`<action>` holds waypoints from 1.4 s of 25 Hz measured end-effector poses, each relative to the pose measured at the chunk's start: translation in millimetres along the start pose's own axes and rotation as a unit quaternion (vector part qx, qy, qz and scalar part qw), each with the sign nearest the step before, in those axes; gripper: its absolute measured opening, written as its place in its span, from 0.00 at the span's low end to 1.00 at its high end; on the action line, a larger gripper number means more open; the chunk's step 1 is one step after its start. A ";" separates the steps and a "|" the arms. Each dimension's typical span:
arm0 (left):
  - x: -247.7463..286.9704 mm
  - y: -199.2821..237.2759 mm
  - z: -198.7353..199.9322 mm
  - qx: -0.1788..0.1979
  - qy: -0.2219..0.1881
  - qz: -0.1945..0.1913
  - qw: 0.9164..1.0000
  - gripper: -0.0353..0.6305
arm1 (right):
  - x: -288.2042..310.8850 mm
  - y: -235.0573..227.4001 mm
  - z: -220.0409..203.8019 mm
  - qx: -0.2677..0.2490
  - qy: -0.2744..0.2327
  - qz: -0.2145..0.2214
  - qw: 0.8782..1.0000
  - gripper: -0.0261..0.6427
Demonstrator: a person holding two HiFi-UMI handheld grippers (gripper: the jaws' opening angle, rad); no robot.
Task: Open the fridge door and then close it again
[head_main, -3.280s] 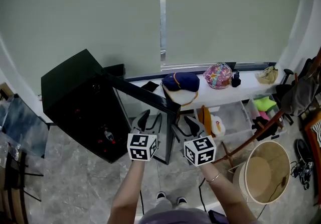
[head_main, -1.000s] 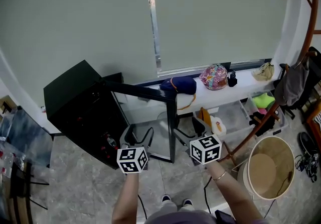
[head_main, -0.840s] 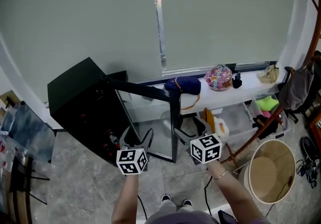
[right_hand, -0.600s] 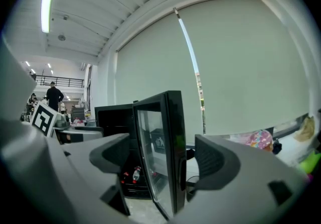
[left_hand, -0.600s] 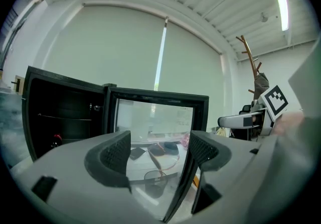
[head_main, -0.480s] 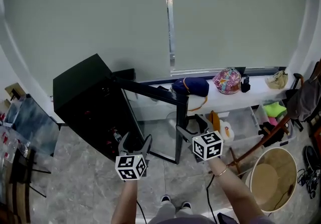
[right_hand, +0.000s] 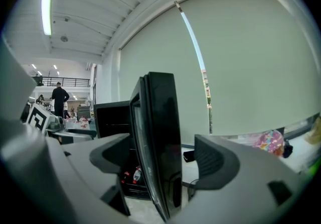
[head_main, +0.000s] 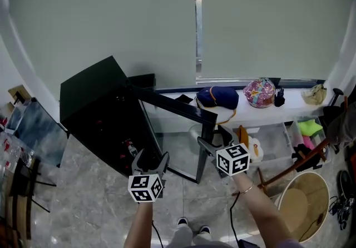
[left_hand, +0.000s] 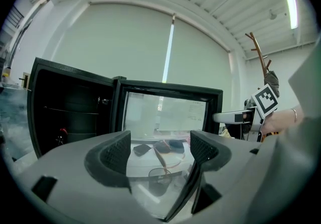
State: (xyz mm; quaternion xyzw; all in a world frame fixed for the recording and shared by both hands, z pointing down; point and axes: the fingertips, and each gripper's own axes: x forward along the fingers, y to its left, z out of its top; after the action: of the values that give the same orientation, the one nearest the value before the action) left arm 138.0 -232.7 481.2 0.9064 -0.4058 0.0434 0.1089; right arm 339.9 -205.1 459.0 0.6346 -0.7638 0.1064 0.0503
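A small black fridge (head_main: 94, 108) stands on a grey marble floor (head_main: 83, 202) below pale grey roller blinds (head_main: 111, 19). Its glass-panelled door with a black frame (head_main: 175, 104) is swung wide open, with the free edge pointing towards the person and the dark shelves inside exposed.

The left gripper (head_main: 151, 157) hangs in front of the open cabinet with its jaws spread wide. Nothing sits between them, and its own view looks through the gap at the door's glass pane.

The right gripper (head_main: 213, 137) is at the door's free edge, jaws also spread wide. In its own view the edge of the black frame stands upright between the two jaws. There is a clear gap on the outer side, and it is hard to say whether the inner jaw touches the glass side.

Behind the door a white window ledge (head_main: 261, 112) holds a dark blue bag (head_main: 218, 97) and a multicoloured round bag (head_main: 260, 92). A round pale woven basket (head_main: 300, 208) sits on the floor at the person's right
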 end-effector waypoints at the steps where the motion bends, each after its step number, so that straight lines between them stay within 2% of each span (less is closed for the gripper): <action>1: 1.8 0.6 0.1 -0.001 0.000 0.000 1.000 0.59 | 2.3 -0.7 0.6 0.001 -0.001 0.002 1.000 0.63; 4: 6.0 0.6 0.2 -0.004 0.000 0.000 1.000 0.59 | 8.2 -0.7 2.3 -0.001 -0.003 0.013 1.000 0.62; 8: 8.5 -0.4 -0.2 -0.006 0.001 -0.003 1.000 0.59 | 13.2 2.3 4.6 -0.004 -0.004 0.031 0.999 0.55; 15: 2.6 -0.9 0.0 -0.009 0.000 -0.002 1.000 0.59 | 10.1 3.6 6.9 -0.003 -0.006 0.028 1.000 0.44; 24: -11.8 -14.2 3.2 -0.013 -0.015 0.006 1.000 0.59 | -2.7 19.4 2.3 -0.020 0.006 0.045 0.999 0.42; 35: -53.7 -10.1 -3.2 -0.017 -0.017 0.041 0.999 0.59 | -21.9 61.5 -4.7 -0.037 0.014 0.083 0.996 0.40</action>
State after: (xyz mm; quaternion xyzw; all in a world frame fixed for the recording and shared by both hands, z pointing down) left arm 109.8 -186.4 473.7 0.8878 -0.4448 0.0249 0.1157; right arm 283.4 -172.5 452.9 0.5655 -0.8163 0.0912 0.0752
